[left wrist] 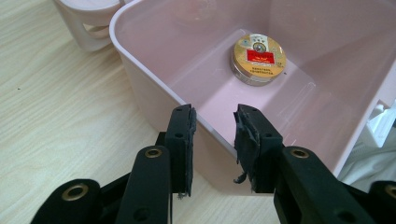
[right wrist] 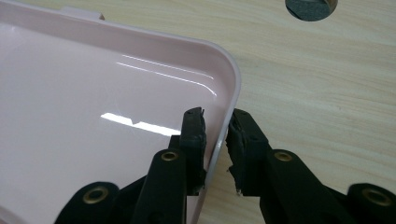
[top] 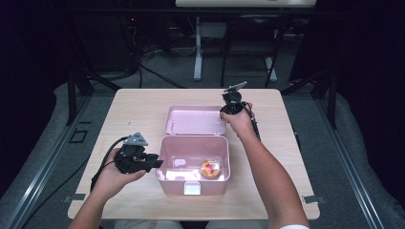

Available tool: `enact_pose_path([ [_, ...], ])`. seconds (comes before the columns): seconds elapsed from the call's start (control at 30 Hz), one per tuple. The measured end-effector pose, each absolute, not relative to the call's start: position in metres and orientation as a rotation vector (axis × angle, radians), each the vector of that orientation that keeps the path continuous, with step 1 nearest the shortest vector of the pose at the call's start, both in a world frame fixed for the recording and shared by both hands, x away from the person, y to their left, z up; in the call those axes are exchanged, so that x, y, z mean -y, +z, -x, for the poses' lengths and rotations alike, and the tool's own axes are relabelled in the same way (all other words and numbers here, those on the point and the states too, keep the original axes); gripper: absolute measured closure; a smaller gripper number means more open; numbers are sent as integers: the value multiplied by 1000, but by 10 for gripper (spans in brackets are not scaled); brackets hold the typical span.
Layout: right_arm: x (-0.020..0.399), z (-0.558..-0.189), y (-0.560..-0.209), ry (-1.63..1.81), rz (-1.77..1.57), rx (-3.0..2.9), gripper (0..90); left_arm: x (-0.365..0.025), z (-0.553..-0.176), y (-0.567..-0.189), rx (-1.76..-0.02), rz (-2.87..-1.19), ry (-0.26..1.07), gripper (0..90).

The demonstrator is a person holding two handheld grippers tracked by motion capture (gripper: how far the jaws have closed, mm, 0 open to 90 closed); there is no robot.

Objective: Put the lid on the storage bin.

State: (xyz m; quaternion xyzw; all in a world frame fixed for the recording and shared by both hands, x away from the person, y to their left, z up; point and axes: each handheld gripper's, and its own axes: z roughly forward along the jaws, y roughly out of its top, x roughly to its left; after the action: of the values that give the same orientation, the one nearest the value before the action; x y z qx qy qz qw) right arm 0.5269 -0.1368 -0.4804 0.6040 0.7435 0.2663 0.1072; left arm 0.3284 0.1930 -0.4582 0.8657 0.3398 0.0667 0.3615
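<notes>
An open pink box (top: 191, 139) stands on the wooden table (top: 138, 107), with its lid (top: 196, 120) lying flat behind it. In its right half rests a round gold tin with a red label (top: 210, 168) (left wrist: 259, 58). My left gripper (top: 155, 163) (left wrist: 214, 116) straddles the box's left wall (left wrist: 154, 79), one pad outside and one inside, both meeting the rim. At the lid's far right corner, my right gripper (top: 229, 109) (right wrist: 215, 116) has its pads on either side of the lid's rim (right wrist: 233, 79).
A white latch (top: 192, 187) sits on the box's front wall. A pink handle (left wrist: 91, 23) shows beyond the box's corner. A round hole in the tabletop (right wrist: 310, 7) lies past the lid. Bare wood lies to the left and right of the box.
</notes>
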Motion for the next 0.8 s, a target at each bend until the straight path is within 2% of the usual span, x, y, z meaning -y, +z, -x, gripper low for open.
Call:
enact_pose_path([
  [0.8, 133, -523, -470, 754, -1779, -2149, 820, -193, -329, -458, -872, -2233, 176, 679],
])
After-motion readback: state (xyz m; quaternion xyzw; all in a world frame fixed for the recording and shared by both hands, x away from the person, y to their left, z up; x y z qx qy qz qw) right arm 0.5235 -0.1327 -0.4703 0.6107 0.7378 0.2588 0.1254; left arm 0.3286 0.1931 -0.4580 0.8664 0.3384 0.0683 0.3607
